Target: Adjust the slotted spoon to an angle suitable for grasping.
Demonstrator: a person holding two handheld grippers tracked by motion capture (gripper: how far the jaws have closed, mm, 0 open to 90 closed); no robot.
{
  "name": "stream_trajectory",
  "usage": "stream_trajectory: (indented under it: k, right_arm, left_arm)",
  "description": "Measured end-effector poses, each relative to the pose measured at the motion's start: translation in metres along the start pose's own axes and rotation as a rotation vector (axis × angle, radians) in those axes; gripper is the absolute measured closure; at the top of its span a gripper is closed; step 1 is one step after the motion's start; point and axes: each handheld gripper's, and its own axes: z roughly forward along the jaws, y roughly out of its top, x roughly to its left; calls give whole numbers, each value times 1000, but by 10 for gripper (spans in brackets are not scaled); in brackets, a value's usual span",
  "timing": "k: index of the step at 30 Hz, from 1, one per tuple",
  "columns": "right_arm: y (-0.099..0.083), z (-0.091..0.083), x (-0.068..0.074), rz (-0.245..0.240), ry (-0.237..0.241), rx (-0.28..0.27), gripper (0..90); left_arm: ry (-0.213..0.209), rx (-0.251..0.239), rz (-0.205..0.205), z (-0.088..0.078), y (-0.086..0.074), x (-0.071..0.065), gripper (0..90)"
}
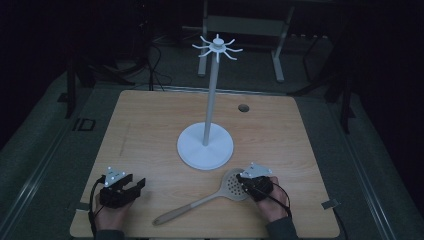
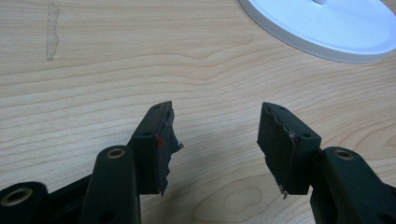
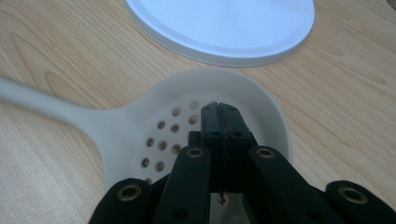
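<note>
Presently the right gripper [image 3: 223, 112], jaws pressed together with nothing between them, hovers over the bowl of the slotted spoon [image 1: 200, 199] lying before the hook stand [image 1: 205, 145], while the left gripper [image 2: 217, 140] rests wide apart over bare table [image 1: 150, 130], apparently idle.

High view looks forward-down over the whole bench [image 1: 150, 125]; both gripper views sit low and close along their jaws, sharing the white stand base [image 2: 327, 28].
</note>
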Motion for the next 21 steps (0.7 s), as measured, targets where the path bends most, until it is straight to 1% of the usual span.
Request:
stream_trajectory:
  k: [5,10,15,21]
  right_arm:
    - [-4,-2,1,9,-6,7,900]
    - [-8,-8,4,14,-1,9,900]
    - [-12,-15,8,18,6,22,900]
    - [-17,-21,13,7,16,28,900]
  left_arm:
    - [2,-5,-4,-1,0,1,459]
    - [3,-5,-4,0,0,0,459]
    - [3,-4,-4,0,0,0,459]
    - [3,-3,-2,0,0,0,459]
